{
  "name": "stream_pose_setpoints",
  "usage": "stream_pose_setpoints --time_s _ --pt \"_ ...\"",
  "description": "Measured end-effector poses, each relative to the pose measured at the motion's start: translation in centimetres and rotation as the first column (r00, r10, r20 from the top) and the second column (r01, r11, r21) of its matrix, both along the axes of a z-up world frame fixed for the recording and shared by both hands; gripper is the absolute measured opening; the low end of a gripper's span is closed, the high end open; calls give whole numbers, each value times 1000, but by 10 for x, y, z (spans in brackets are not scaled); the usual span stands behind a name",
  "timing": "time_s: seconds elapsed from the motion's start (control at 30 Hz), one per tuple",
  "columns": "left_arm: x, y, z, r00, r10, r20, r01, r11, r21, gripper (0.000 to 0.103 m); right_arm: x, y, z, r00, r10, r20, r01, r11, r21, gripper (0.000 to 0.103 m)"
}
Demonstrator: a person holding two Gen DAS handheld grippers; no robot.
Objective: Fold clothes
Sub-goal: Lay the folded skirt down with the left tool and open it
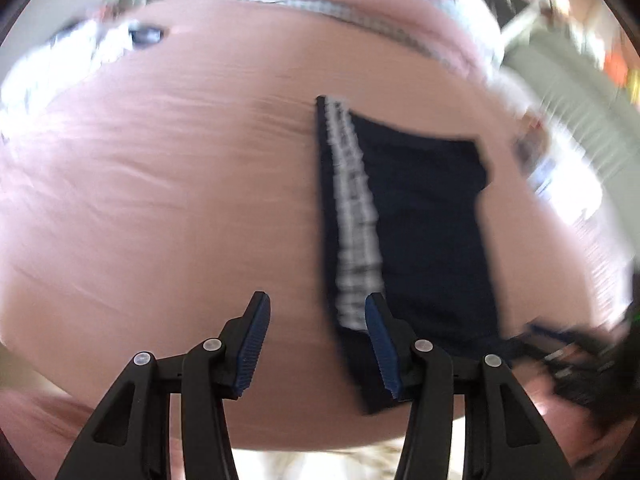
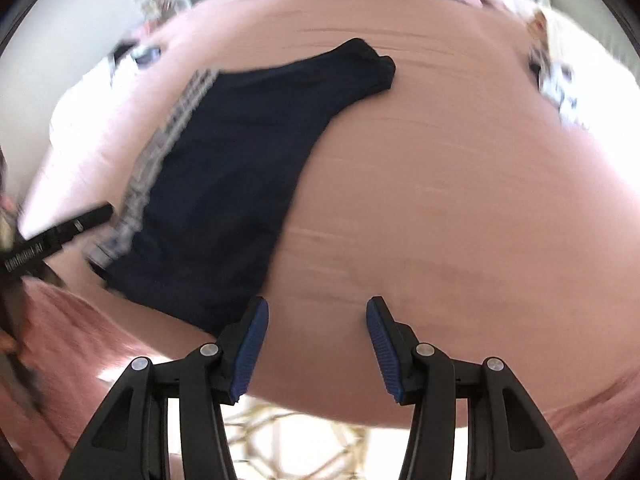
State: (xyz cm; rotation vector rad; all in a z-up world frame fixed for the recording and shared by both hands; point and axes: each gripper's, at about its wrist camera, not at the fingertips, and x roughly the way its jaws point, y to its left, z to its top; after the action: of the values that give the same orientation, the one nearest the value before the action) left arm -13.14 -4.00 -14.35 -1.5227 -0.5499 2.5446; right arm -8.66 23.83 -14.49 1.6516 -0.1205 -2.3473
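The dark undies (image 1: pixel 420 216) are lying soft and light on the pink bed (image 1: pixel 160 200), both grippers' fingers (image 1: pixel 256 336) hanging apart, holding nothing; grab the striped band (image 1: pixel 354 220).

Motion blur smears the pillows (image 1: pixel 360 12) and the room clutter (image 1: pixel 580 92) beyond recognition.

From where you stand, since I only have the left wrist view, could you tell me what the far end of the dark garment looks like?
Observer: In the right wrist view the dark garment narrows to a bunched tip at its far end.
Operator: Thanks. Is the right gripper holding anything?
Observer: No, the right gripper is open over the bare pink sheet.
Operator: Can you see my gripper from there?
Observer: Yes, the left gripper shows beside the patterned waistband.
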Motion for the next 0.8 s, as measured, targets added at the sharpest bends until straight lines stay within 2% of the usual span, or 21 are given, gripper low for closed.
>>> stream_pose_setpoints --time_s 0.07,0.17,0.3,0.37,0.47,0.5,0.53,0.57,0.6,0.63,0.67,0.7,0.73,0.77,0.8 --pt "1 7 -3 1000 7 12 -8 999 51 46 -3 9 1 999 -37 16 39 995 -92 50" --pt "5 17 -12 999 -6 47 7 1000 -19 46 -2 -8 3 999 -46 23 49 988 -150 50" --pt "13 20 -18 998 -10 64 15 998 -69 47 -7 -53 -11 1000 26 -5 -26 999 -34 50" --pt "12 22 -18 998 -8 64 12 998 -69 48 2 -52 -11 998 52 -42 -52 998 19 50" --pt "14 20 -17 999 20 50 -18 999 -39 48 4 -44 -10 998 37 -46 -31 991 127 50" --pt "15 19 -16 999 33 42 -33 999 -23 47 4 -38 -9 998 27 -48 -21 994 107 50" --pt "17 13 -16 998 58 27 -59 997 45 47 5 -32 -7 999 15 -49 -11 997 79 50" --pt "26 1 -19 996 86 16 -88 985 146 47 6 -24 -5 999 -7 -32 6 1000 -16 50" --pt "32 -9 -22 993 117 10 -115 959 259 47 6 -16 -3 1000 -26 -14 24 994 -109 50" --pt "37 -19 -26 986 165 10 -157 915 372 47 6 -12 -2 999 -35 3 35 983 -181 50" --pt "42 -30 -31 976 218 18 -200 855 479 47 5 -9 0 999 -45 8 46 972 -230 50" --pt "46 -35 -34 969 245 28 -225 830 511 47 5 -10 2 999 -53 5 53 966 -251 51" --pt "47 -36 -36 969 246 32 -230 842 488 47 2 -13 1 999 -52 7 52 967 -251 53" --pt "46 -33 -37 975 221 38 -215 875 433 47 -2 -16 -1 999 -49 10 50 967 -250 53" --pt "48 -33 -38 979 200 48 -202 891 406 45 -6 -24 -6 999 -43 16 45 970 -239 53"
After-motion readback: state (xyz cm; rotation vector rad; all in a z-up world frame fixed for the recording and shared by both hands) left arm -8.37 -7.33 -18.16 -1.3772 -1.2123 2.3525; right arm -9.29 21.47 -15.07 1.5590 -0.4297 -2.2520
